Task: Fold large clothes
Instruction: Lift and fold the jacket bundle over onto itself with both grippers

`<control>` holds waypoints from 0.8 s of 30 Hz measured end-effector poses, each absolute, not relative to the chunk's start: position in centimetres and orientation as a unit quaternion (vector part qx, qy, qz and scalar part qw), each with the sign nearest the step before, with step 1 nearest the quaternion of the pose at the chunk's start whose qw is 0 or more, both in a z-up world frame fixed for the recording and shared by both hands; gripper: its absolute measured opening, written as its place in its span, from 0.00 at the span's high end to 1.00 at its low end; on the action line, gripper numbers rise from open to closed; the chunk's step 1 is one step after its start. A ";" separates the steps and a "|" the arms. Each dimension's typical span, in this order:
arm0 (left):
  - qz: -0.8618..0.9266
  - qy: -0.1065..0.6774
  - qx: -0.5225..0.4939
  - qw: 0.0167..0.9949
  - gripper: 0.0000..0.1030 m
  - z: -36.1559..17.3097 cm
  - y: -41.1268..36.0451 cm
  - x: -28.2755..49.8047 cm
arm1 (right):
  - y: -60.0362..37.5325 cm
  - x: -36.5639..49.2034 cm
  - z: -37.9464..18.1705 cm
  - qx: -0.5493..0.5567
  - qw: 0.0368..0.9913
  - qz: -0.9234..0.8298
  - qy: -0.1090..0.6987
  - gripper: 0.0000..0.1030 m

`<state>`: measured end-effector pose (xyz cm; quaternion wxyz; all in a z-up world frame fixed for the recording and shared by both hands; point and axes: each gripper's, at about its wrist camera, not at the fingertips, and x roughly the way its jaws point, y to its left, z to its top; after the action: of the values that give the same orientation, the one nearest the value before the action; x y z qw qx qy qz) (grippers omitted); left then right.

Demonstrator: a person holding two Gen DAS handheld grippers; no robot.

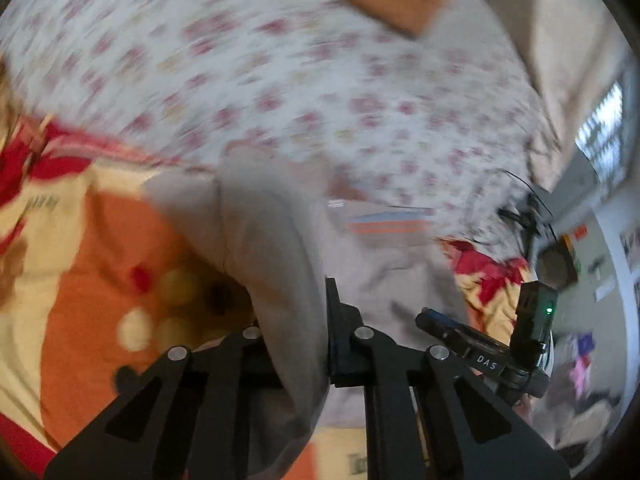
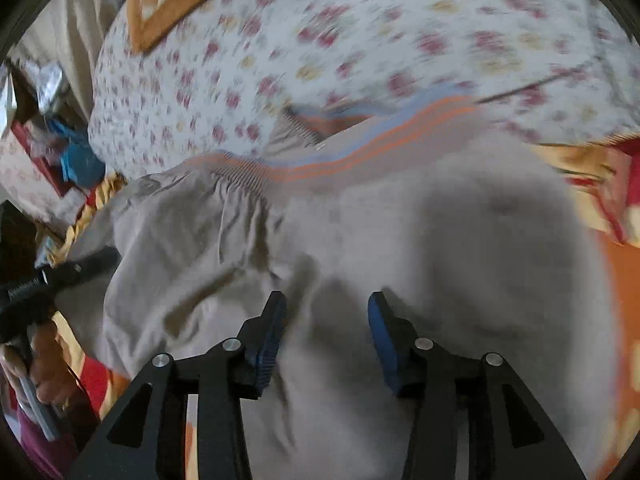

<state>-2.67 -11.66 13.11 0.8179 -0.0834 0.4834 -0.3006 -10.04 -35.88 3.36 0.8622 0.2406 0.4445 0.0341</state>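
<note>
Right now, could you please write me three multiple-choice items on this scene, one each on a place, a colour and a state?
1. Where does the grey garment lie?
A. on a bed with a floral sheet
B. in a basket
C. on a chair

2. What colour are the stripes on the garment's ribbed band?
A. green and black
B. orange and blue
C. plain white

3. How is the left gripper?
A. wide open, nothing in it
B. shut on a fold of the garment
C. shut on a pillow

Answers: 1 A, the flowered sheet spreads behind it; 2 B, visible in both views; 3 B, grey cloth is pinched between its fingers.
</note>
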 end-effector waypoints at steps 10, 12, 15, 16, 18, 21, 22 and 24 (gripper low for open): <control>-0.381 0.528 0.047 0.758 0.81 8.2 -31.0 -7.8 | -46.7 -16.7 3.9 0.362 0.854 -0.029 0.373 0.43; -0.393 0.536 0.038 0.746 0.58 7.7 -30.7 -8.4 | -47.7 -16.9 3.4 0.375 0.850 -0.040 0.368 0.43; -0.429 0.521 0.017 0.737 0.37 10.1 -28.7 -9.3 | -48.2 -17.0 3.5 0.373 0.852 -0.040 0.366 0.43; -0.432 0.509 0.020 0.744 0.34 11.4 -27.6 -9.5 | -48.1 -17.0 3.6 0.372 0.853 -0.041 0.363 0.43; -0.427 0.488 0.031 0.760 0.30 13.2 -25.6 -9.8 | -47.8 -16.9 3.9 0.376 0.855 -0.032 0.355 0.43; -0.385 0.480 0.026 0.788 0.29 14.2 -22.5 -8.8 | -47.3 -17.0 3.8 0.398 0.850 -0.012 0.344 0.42; -0.370 0.483 0.014 0.793 0.29 14.0 -21.3 -8.0 | -47.0 -16.7 3.7 0.405 0.847 -0.004 0.344 0.42; -0.343 0.501 -0.022 0.794 0.29 12.9 -19.1 -6.5 | -46.4 -16.3 3.6 0.399 0.848 -0.007 0.349 0.42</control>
<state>-6.52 -19.11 12.87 0.7943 -0.0223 0.5009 -0.3432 -16.33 -46.36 3.62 0.8478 0.3990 0.3492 -0.0071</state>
